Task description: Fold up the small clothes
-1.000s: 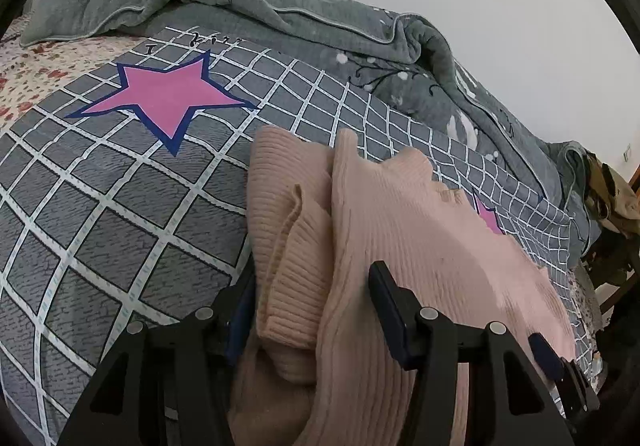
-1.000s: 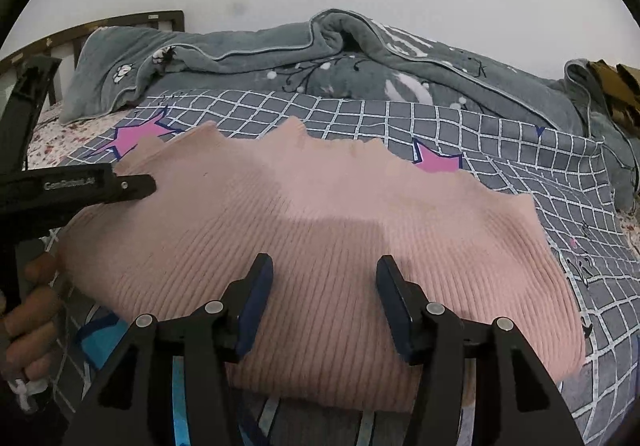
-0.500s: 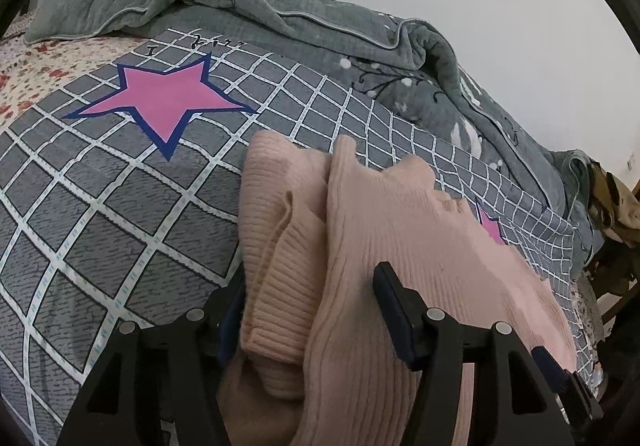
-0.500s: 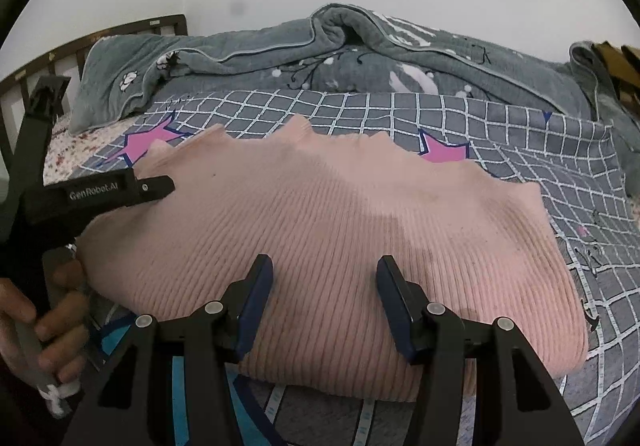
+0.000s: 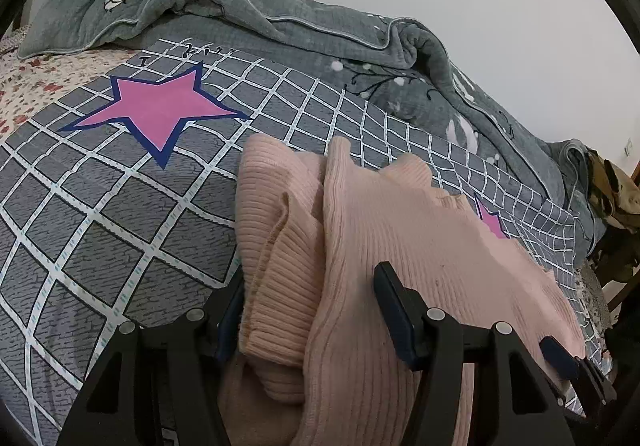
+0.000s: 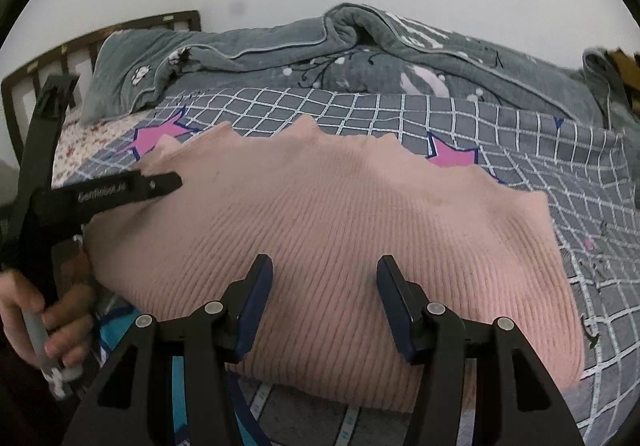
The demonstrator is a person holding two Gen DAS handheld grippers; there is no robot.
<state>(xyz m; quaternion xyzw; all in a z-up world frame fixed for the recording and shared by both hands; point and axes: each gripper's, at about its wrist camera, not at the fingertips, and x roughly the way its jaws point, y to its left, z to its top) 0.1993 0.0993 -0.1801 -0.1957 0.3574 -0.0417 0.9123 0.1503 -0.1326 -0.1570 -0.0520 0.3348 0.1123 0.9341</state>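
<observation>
- We are holding our left gripper (image 5: 310,310) with its fingers spread wide around a bunched fold of the pink sweater (image 5: 420,246), not pinching it
- We are keeping our right gripper (image 6: 324,302) parted too, its fingers gripping nothing, poised above the sweater's near edge
- The sweater is lying folded on the grey checked bedsheet (image 6: 560,149) with pink stars
- A grey quilt (image 6: 360,45) is lying rumpled behind it on the bed

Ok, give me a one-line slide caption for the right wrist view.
Right tool open above the folded pink sweater on the checked star bedsheet, left tool at its left edge.
</observation>
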